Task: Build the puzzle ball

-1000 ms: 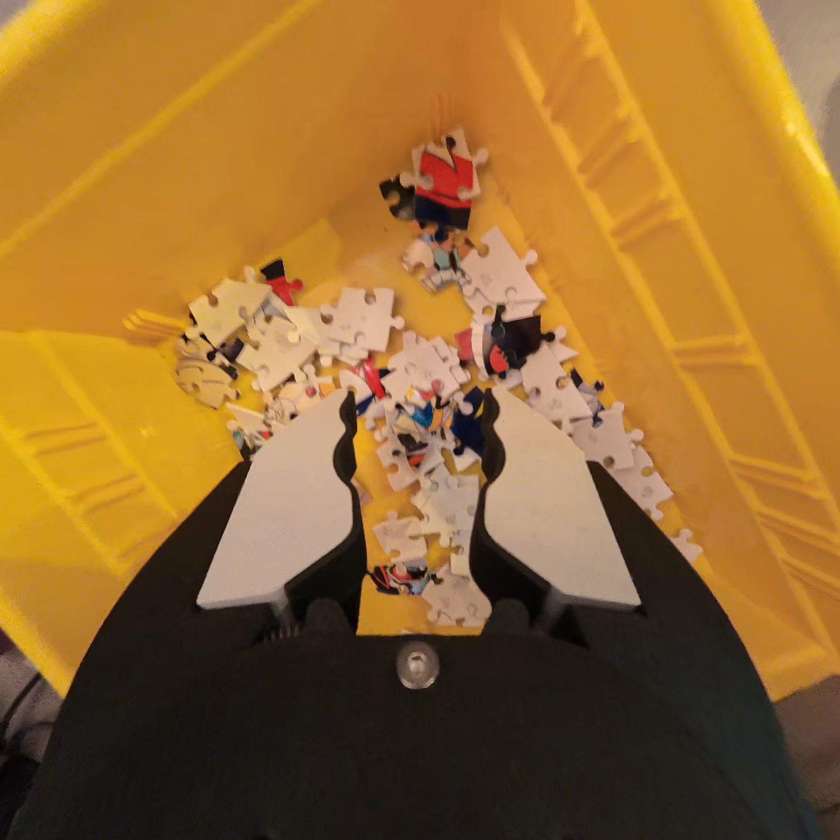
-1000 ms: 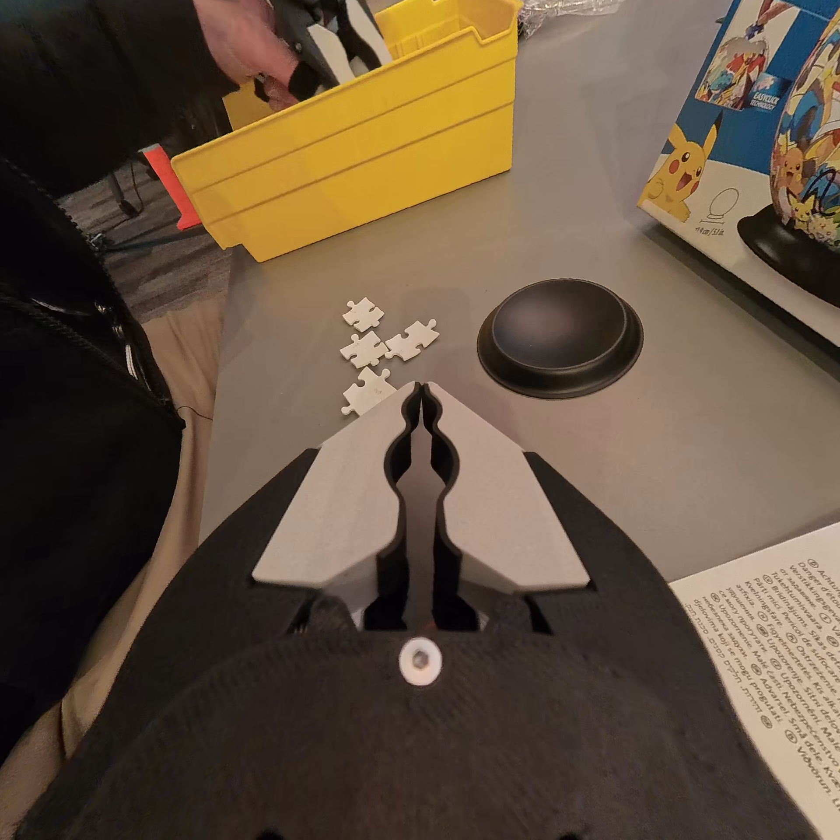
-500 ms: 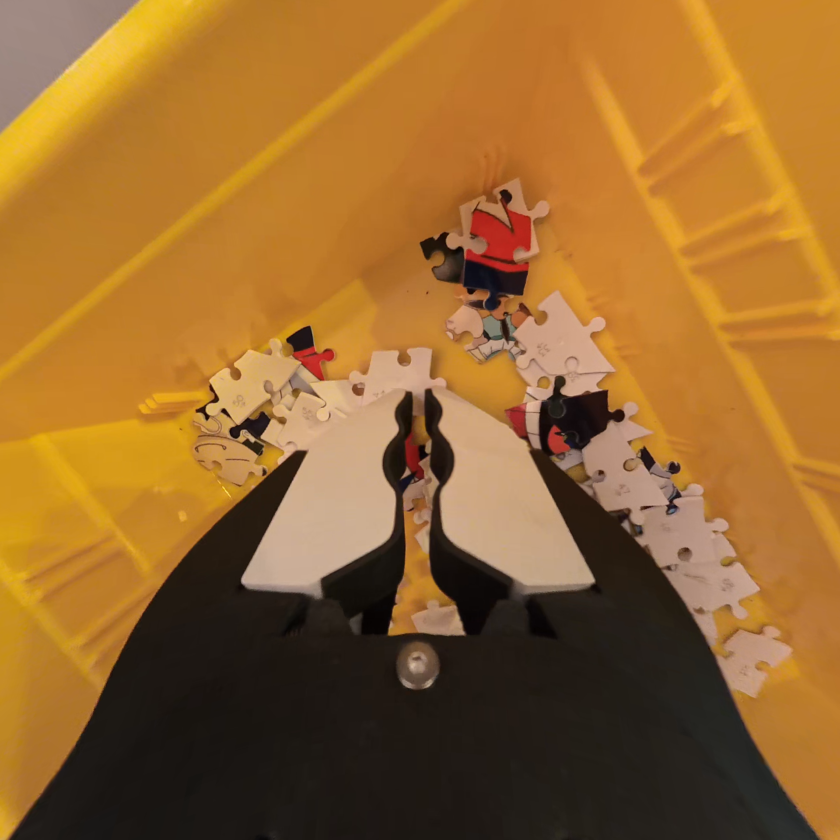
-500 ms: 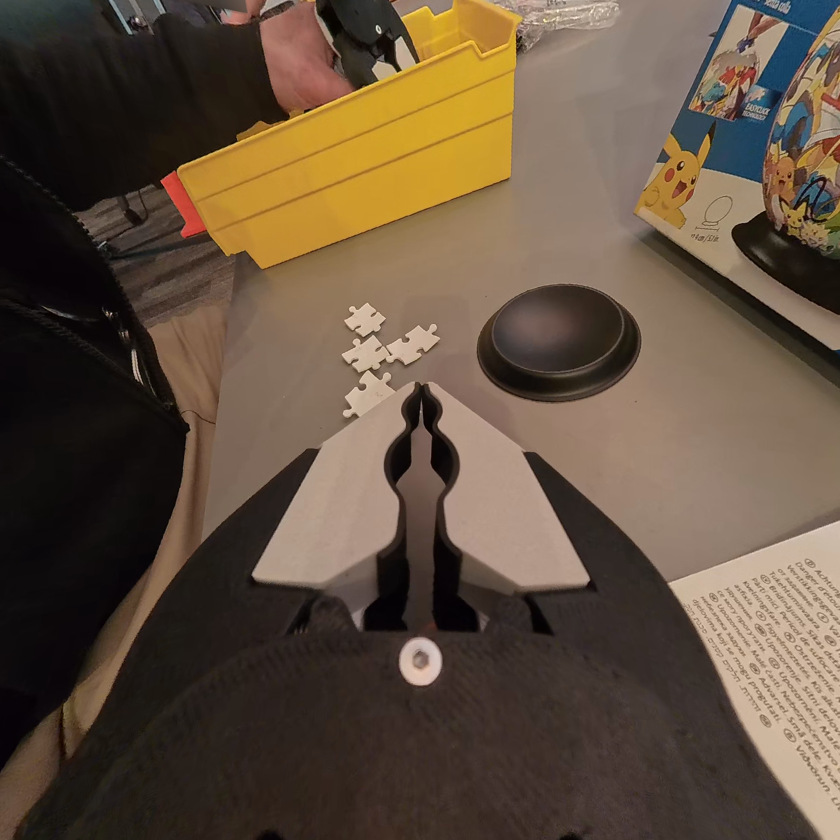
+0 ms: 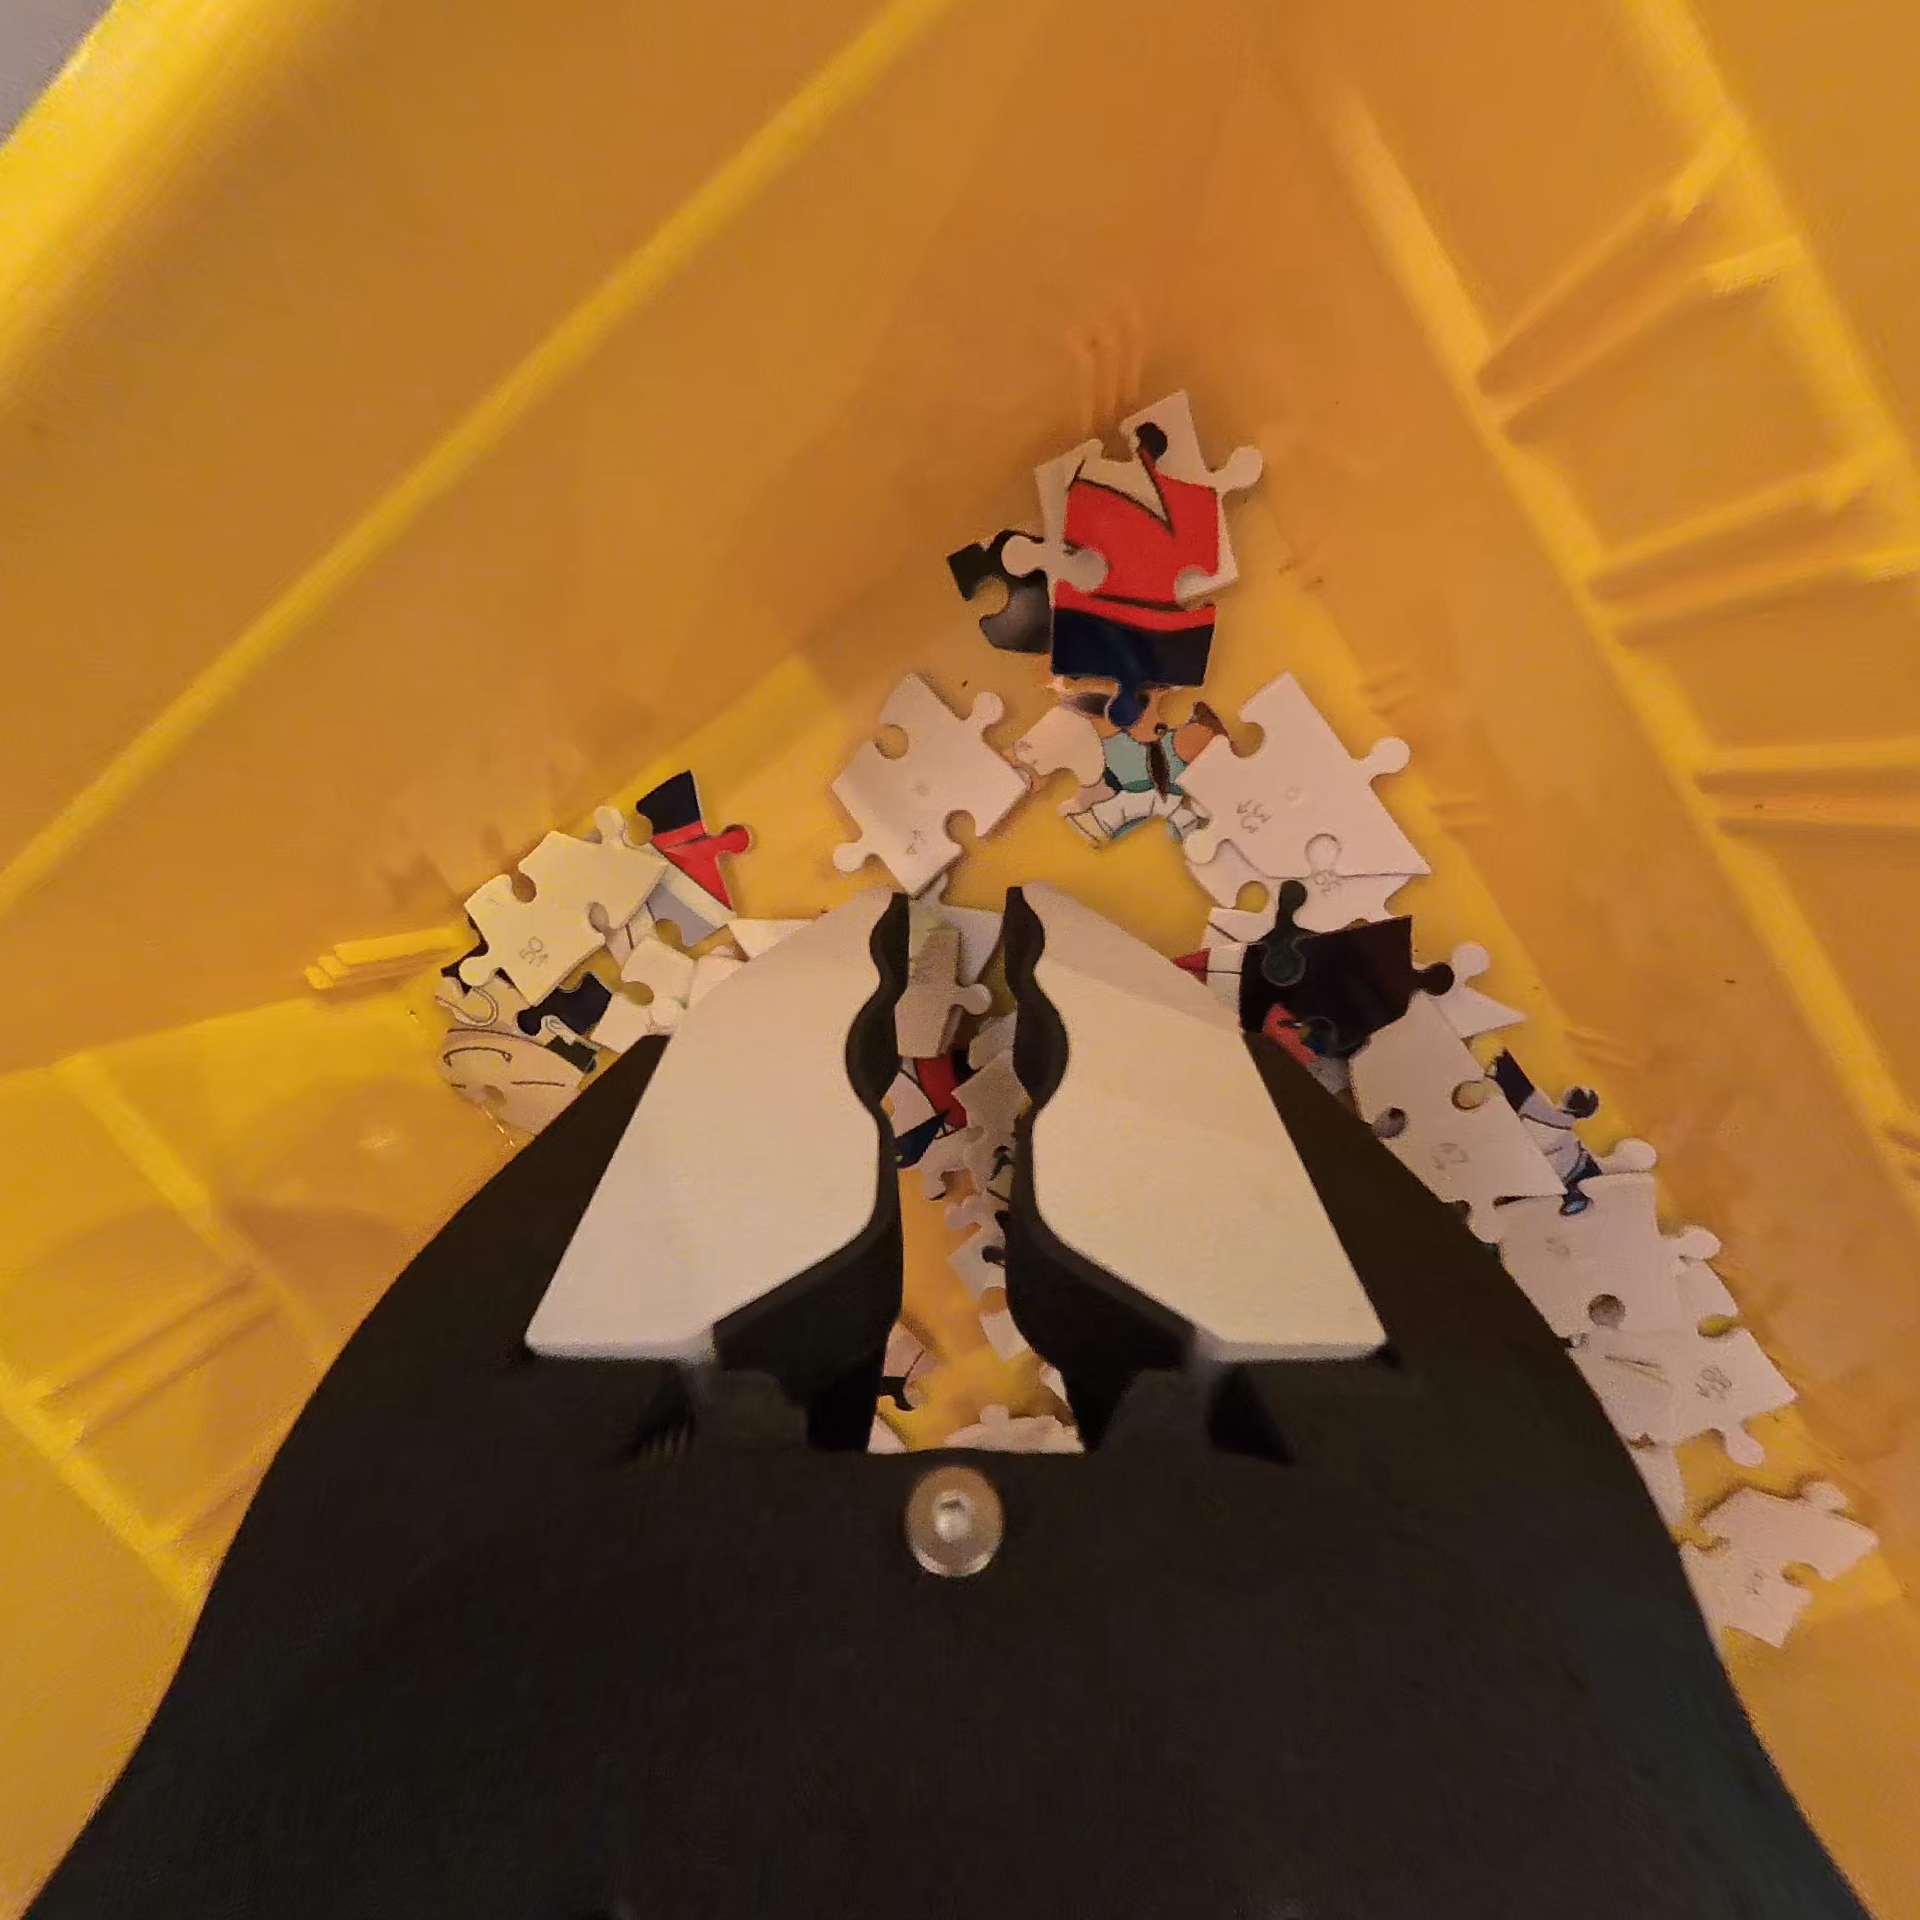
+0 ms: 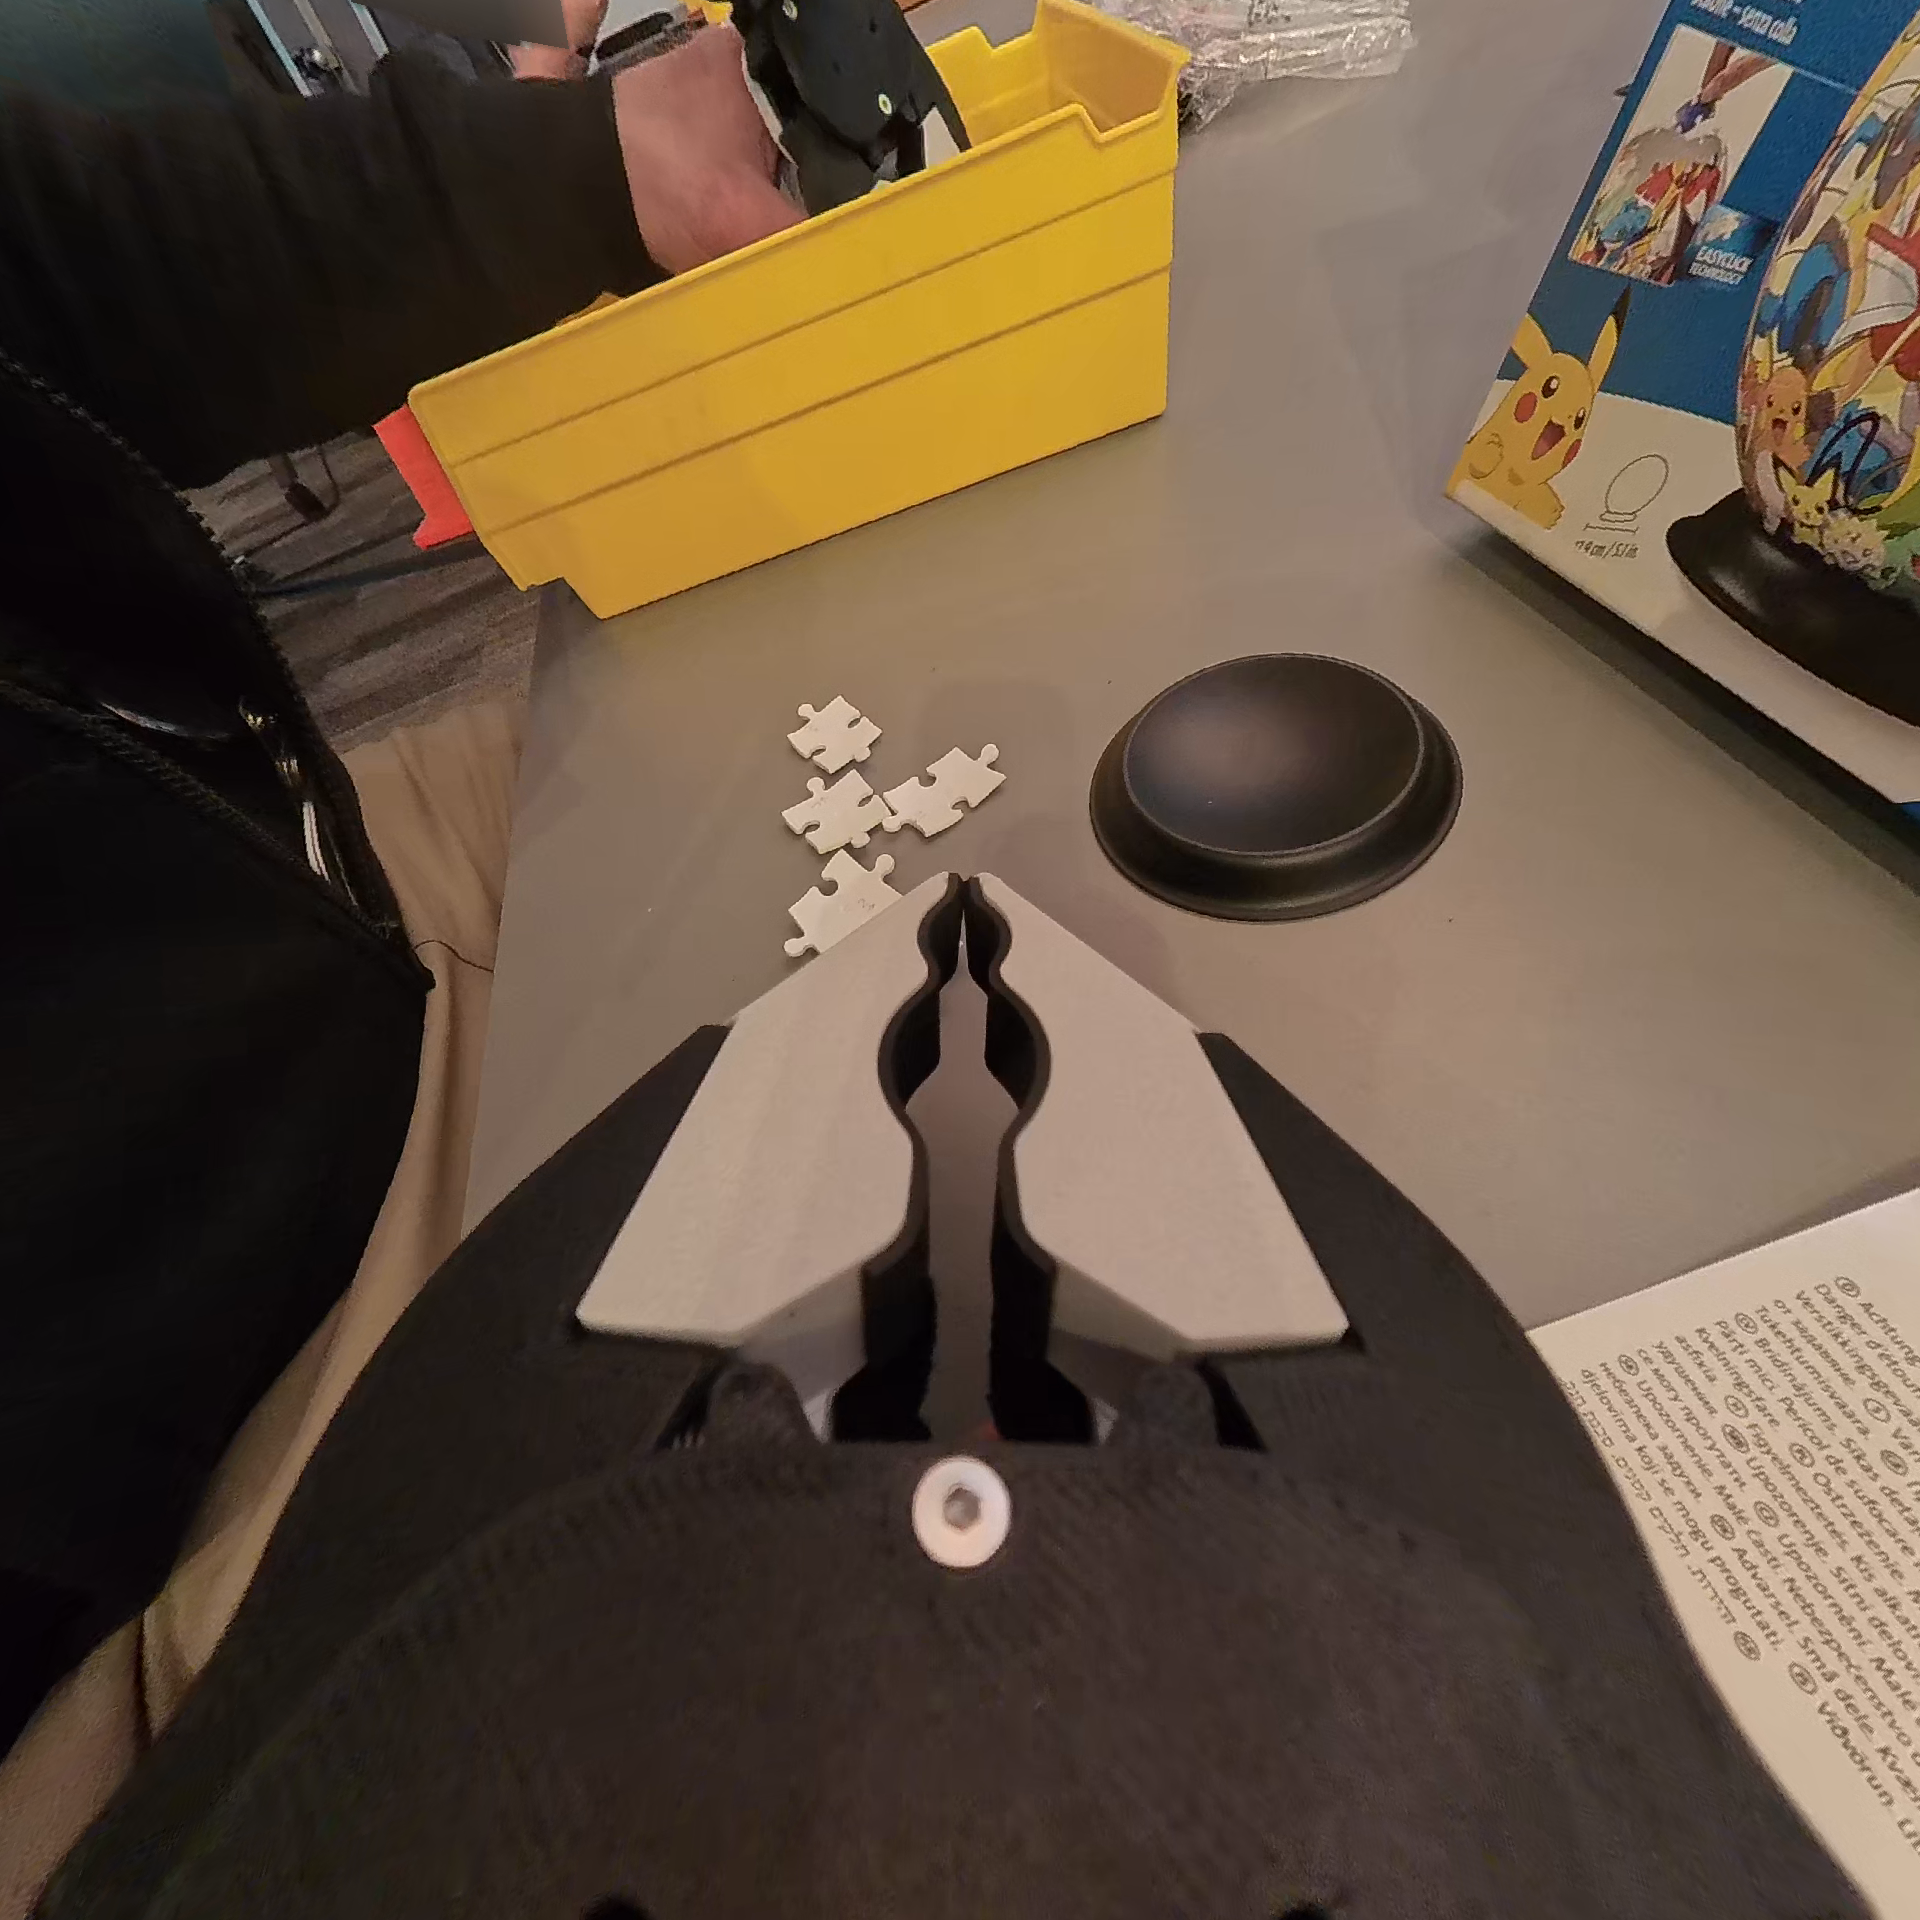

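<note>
Left gripper (image 5: pixel 951 920): inside the yellow bin (image 5: pixel 520 468), fingertips a narrow gap apart. A pale puzzle piece (image 5: pixel 935 987) sits in that gap near the tips; whether the fingers actually pinch it cannot be told.
Loose pieces in bin (image 5: pixel 1304 821): scattered over the bin floor, some picture side up in red, navy and black, many showing their white backs.
Right gripper (image 6: pixel 961 894): clenched with nothing between its fingers, tips touching, hanging over the grey surface (image 6: pixel 1455 1039).
Four white pieces (image 6: pixel 842 810): face down on the surface in a small cluster just beyond the right gripper's tips, the nearest partly hidden behind the left finger.
Black stand (image 6: pixel 1276 784): round and dished, to the right of the white pieces, a little apart from them.
Puzzle box (image 6: pixel 1714 312): blue with cartoon art, at far right.
Instruction sheet (image 6: pixel 1766 1455): printed paper at near right.
Person's hand (image 6: pixel 707 177): reaching over the bin's rim, holding the left gripper.
</note>
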